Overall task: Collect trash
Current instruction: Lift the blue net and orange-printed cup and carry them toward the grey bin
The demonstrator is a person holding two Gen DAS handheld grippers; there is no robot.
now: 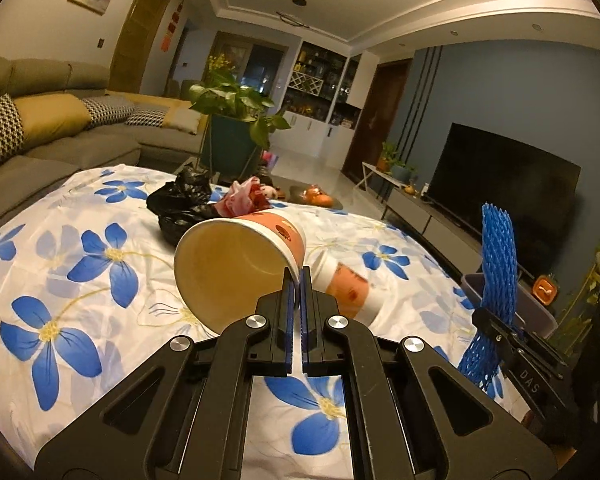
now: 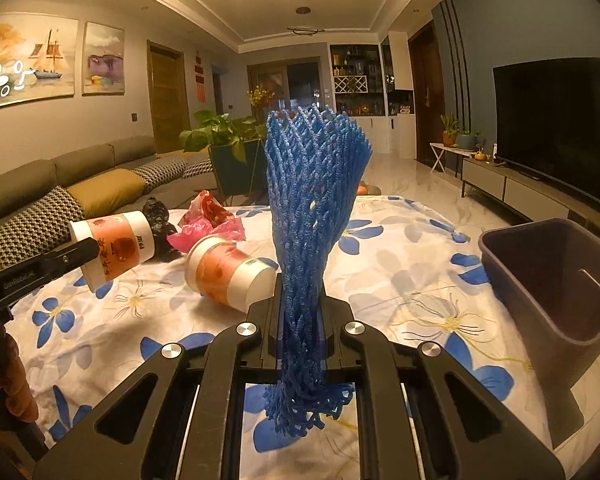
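My left gripper point(image 1: 299, 276) is shut on the rim of an orange and white paper cup point(image 1: 236, 264), held tilted above the flowered cloth with its mouth toward the camera. The same cup point(image 2: 116, 246) and left gripper point(image 2: 94, 249) show at the left of the right wrist view. A second paper cup point(image 1: 348, 288) point(image 2: 230, 276) lies on its side on the cloth. My right gripper point(image 2: 302, 296) is shut on a blue foam net sleeve point(image 2: 314, 200) that stands upright; the gripper point(image 1: 496, 322) and the sleeve point(image 1: 496, 264) also appear at the right of the left wrist view.
A dark plastic bin point(image 2: 556, 280) point(image 1: 536, 308) stands open at the table's right edge. A black plastic bag point(image 1: 180, 200) point(image 2: 160, 224) and a pink wrapper point(image 1: 240, 200) point(image 2: 208, 224) lie at the far side of the flowered tablecloth point(image 1: 80, 260). Sofa left, TV right.
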